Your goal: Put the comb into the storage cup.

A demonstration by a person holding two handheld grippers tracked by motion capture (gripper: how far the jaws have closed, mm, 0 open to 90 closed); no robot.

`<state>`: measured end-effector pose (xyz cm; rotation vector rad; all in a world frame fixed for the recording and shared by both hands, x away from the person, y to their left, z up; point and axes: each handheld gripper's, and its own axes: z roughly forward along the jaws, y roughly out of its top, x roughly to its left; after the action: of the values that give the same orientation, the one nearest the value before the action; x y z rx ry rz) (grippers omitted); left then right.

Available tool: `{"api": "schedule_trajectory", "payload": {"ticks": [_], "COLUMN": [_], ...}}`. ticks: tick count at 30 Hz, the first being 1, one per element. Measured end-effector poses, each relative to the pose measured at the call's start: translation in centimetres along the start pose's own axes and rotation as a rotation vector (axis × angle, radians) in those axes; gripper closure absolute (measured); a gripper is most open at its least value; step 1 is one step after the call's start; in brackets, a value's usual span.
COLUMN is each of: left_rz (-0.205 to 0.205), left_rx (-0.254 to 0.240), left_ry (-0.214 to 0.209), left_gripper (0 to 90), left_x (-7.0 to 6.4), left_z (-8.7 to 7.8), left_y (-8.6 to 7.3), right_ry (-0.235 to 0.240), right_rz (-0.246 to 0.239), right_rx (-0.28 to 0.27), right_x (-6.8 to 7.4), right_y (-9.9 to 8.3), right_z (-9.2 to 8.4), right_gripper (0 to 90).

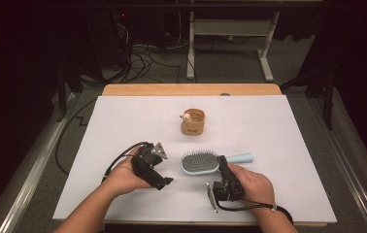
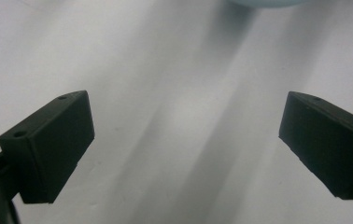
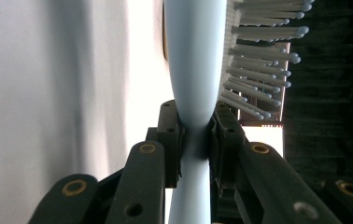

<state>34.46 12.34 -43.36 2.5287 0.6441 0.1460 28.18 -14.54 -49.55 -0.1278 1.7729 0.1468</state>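
I've got the right gripper (image 1: 224,167) clamped on the neck of the light-blue hairbrush (image 1: 200,162), which lies bristles-up mid-table on the white sheet (image 1: 123,116). Left gripper (image 1: 164,180) just beside the brush head, jaws apart w/ nothing btwn them. Tan cup (image 1: 192,122) sits farther back, well clear of both.

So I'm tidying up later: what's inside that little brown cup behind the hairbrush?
A small pale figure sits at the brown cup's left rim, partly inside. The cup's wall hides the bottom, so anything lower down can't be seen. The hairbrush lies in front.
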Motion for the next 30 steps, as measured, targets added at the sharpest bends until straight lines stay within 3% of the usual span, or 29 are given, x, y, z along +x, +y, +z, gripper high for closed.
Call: {"api": "schedule_trajectory", "payload": {"ticks": [5, 11, 22, 30], "left_rz": [-0.048, -0.072, -0.184, -0.234], "left_rx": [-0.036, -0.049, -0.191, -0.276], "left_ry": [0.005, 0.03, 0.055, 0.081], "left_gripper": [3.6, 0.1, 0.1, 0.0], "left_x": [0.7, 1.2, 1.8, 2.0], "left_z": [0.0, 0.1, 0.0, 0.1], "left_y": [-1.1, -2.0, -4.2, -5.5], "right_ry": [0.003, 0.007, 0.008, 0.014], "right_rz": [-0.003, -0.002, 0.019, 0.04], "right_rx": [0.011, 0.015, 0.023, 0.028], "right_x": [0.0, 0.0, -0.2, -0.2], "right_y": [-0.3, -0.4, -0.7, -0.8], "right_z": [0.0, 0.1, 0.0, 0.0], "right_gripper": [77.7, 77.7, 77.7, 77.7]}}
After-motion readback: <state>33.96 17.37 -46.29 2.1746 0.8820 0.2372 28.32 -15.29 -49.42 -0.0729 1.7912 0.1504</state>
